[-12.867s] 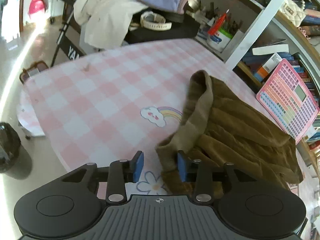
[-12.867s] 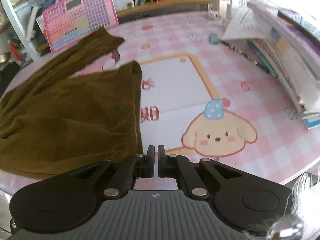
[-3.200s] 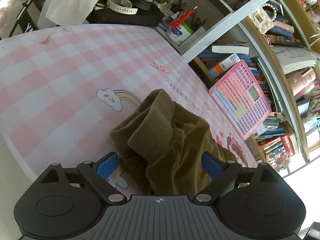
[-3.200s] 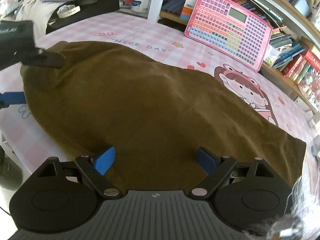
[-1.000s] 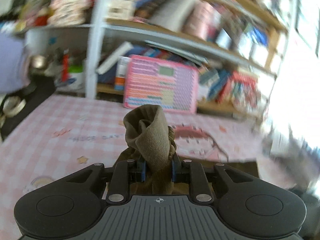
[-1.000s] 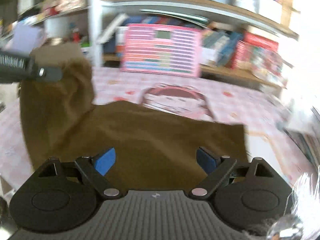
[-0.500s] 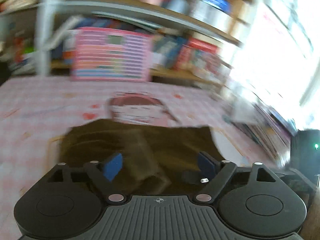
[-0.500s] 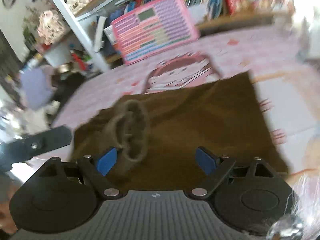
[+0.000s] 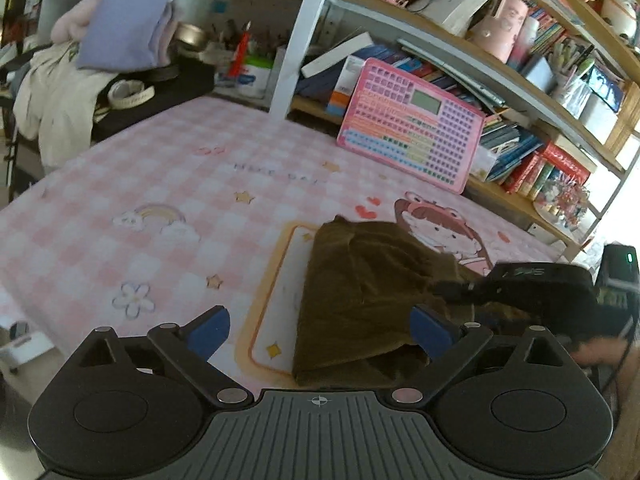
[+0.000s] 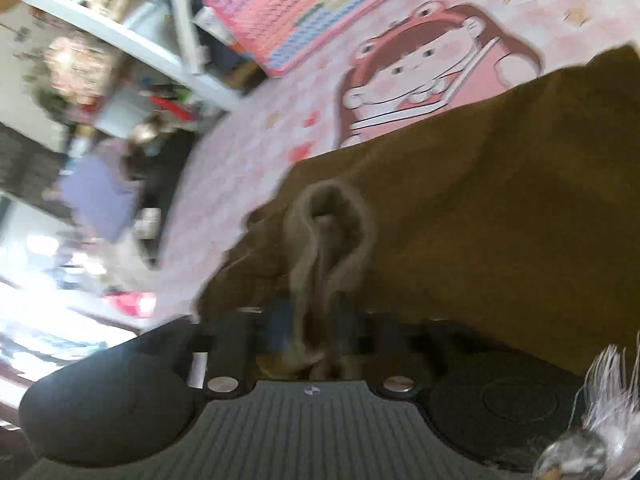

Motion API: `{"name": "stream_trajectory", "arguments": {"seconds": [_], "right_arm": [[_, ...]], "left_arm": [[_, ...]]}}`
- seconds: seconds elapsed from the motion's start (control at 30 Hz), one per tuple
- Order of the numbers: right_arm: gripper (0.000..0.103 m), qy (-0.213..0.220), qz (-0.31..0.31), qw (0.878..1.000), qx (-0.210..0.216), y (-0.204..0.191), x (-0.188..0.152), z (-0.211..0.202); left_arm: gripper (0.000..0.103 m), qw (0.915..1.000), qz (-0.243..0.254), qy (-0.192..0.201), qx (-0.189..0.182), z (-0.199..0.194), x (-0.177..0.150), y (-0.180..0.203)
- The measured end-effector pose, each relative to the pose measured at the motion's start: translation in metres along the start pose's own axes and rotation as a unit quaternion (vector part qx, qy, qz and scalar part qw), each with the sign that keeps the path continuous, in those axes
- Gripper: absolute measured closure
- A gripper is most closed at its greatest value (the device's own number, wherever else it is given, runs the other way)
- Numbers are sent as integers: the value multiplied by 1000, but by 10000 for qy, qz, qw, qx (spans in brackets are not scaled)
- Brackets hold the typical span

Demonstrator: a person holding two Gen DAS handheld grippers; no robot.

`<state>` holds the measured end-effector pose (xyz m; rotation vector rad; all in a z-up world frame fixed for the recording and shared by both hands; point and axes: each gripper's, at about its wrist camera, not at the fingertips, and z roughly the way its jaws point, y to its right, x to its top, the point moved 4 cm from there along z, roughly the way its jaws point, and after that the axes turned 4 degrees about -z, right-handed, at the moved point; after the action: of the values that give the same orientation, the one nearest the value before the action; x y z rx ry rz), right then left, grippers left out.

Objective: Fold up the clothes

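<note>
Left gripper [image 9: 318, 330] jaws spread wide and opening, blue pads clear of the cloth, nothing pinched; the near edge of the brown garment [image 9: 360, 300] lies between and below them on the table. Right gripper [image 10: 310, 326] jaws closing, nearly together, with a bunched loop of the brown garment [image 10: 500, 200] standing up between the fingers; frame is motion-blurred, pads look pressed on the fabric. In the left wrist view the right gripper [image 9: 532, 292] shows as a dark body on the garment's right side. Garment sits folded over, a thick lumpy stack, on the pink checked tablecloth [image 9: 160, 184], partly covering the cartoon girl print [image 9: 436, 232] and the orange-framed panel. Beyond it a pink toy keyboard [image 9: 408, 124] leans against the bookshelf [image 9: 520, 80]. Far left, a lavender folded cloth [image 9: 120, 36] and a cream garment [image 9: 56, 96] are piled off the table.
</note>
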<state>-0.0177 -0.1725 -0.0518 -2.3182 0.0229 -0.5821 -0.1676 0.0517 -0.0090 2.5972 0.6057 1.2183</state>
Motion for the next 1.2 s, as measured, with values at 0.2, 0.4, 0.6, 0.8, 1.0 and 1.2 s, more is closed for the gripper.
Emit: {"name": "stream_trajectory", "arguments": {"seconds": [0.2, 0.4, 0.6, 0.8, 1.0, 1.2], "right_arm": [[88, 587, 361, 9965, 481, 5, -2, -35], [66, 252, 344, 9990, -98, 40, -14, -13], [56, 641, -827, 9904, -901, 28, -24, -55], [57, 979, -1431, 9652, -1959, 37, -57, -91], [51, 1254, -948, 9515, -2643, 64, -68, -117], [55, 1430, -431, 9505, -2723, 81, -71, -128]], "left_arm": [[3, 10000, 39, 4, 33, 3, 1, 2], [2, 9998, 28, -172, -50, 16, 4, 3], [3, 9985, -8, -479, -252, 41, 9, 1], [4, 9946, -108, -788, -663, 72, 20, 0], [19, 9866, -287, -1137, -1136, 103, 33, 1], [45, 9746, -834, -1707, -1189, 139, 41, -4]]}}
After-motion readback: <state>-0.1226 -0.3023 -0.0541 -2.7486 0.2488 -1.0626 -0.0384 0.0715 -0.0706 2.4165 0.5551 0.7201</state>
